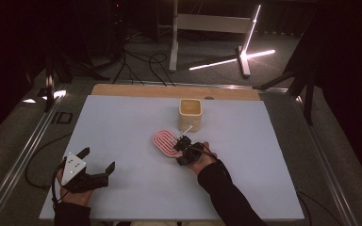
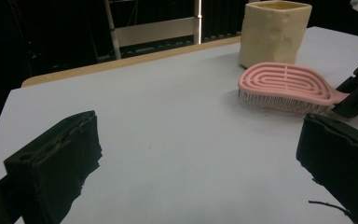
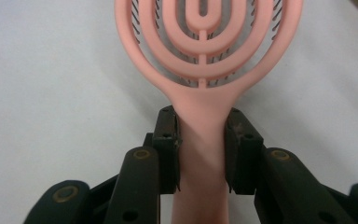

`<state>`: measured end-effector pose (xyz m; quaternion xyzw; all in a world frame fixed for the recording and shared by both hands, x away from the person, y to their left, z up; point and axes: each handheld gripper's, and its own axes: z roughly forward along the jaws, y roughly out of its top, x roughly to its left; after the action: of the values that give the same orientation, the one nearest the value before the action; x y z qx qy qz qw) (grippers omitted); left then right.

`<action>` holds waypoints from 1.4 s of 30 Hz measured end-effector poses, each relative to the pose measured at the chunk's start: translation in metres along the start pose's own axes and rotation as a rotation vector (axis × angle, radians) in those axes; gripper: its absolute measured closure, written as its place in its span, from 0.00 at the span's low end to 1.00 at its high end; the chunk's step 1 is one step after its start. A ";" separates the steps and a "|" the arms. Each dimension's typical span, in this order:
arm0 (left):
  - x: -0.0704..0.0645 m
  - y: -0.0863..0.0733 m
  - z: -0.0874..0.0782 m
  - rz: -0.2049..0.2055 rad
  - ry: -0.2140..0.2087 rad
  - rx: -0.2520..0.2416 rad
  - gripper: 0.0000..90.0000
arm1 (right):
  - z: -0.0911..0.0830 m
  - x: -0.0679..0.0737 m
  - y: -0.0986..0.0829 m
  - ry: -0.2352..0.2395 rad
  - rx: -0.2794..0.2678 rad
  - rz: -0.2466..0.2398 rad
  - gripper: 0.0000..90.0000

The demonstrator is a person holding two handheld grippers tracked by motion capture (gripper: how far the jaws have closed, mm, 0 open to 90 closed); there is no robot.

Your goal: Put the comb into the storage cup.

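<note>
White table [image 1: 122, 141], pink hairbrush [image 3: 205, 46] handle clamped in right gripper [image 3: 200, 135], left gripper [image 2: 191, 168] wide open, apart.

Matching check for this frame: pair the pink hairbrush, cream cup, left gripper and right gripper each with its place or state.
Things:
1. pink hairbrush
2. cream cup
3. left gripper
4. right gripper

States:
A. open, over bare table near the front left
B. upright behind the brush
C. lying bristles down on the table
D. shut on the brush handle

Pairs: 1-C, 2-B, 3-A, 4-D
</note>
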<state>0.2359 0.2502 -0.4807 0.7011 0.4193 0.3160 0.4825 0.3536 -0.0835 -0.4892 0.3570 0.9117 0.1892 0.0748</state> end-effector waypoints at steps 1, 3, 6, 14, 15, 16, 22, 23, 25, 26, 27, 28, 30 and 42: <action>0.000 0.000 0.000 0.000 0.000 0.000 0.00 | -0.001 0.001 0.000 0.000 -0.002 0.002 0.77; 0.000 0.000 0.000 -0.002 0.000 0.000 0.00 | -0.003 0.001 0.000 -0.002 -0.006 -0.001 0.78; 0.000 0.000 0.000 0.000 0.000 0.001 0.00 | -0.007 0.001 -0.001 0.000 -0.023 0.004 0.78; 0.000 0.000 0.000 -0.001 0.000 0.001 0.00 | -0.013 0.001 -0.001 -0.002 -0.041 0.002 0.78; 0.000 0.000 0.000 -0.002 -0.001 0.001 0.00 | -0.014 0.001 -0.001 0.002 -0.045 0.003 0.78; -0.001 0.000 0.000 -0.001 0.000 0.002 0.00 | -0.016 0.001 0.000 0.001 -0.047 0.005 0.78; -0.001 0.000 0.000 -0.001 -0.001 0.001 0.00 | -0.020 0.001 0.000 -0.004 -0.058 0.004 0.78; -0.001 0.000 0.000 -0.001 -0.001 0.001 0.00 | -0.022 0.000 0.000 -0.003 -0.066 0.002 0.78; -0.001 0.000 0.000 0.000 -0.002 0.002 0.00 | -0.024 0.000 0.000 -0.003 -0.069 0.002 0.78; -0.001 0.000 0.001 0.000 -0.002 0.003 0.00 | -0.024 0.000 0.000 -0.002 -0.070 -0.001 0.78; -0.001 0.000 0.001 0.000 -0.002 0.003 0.00 | -0.024 0.000 0.000 -0.004 -0.070 0.000 0.78; -0.001 0.000 0.001 0.000 -0.002 0.004 0.00 | -0.025 0.000 -0.001 -0.005 -0.070 0.001 0.78; -0.001 0.000 0.001 0.001 -0.002 0.004 0.00 | -0.026 0.000 -0.001 -0.005 -0.074 0.002 0.78; -0.001 0.000 0.001 0.001 -0.003 0.004 0.00 | -0.032 -0.001 -0.001 -0.002 -0.089 -0.001 0.78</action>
<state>0.2360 0.2493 -0.4811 0.7027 0.4190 0.3142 0.4816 0.3450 -0.0944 -0.4607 0.3529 0.9026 0.2290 0.0916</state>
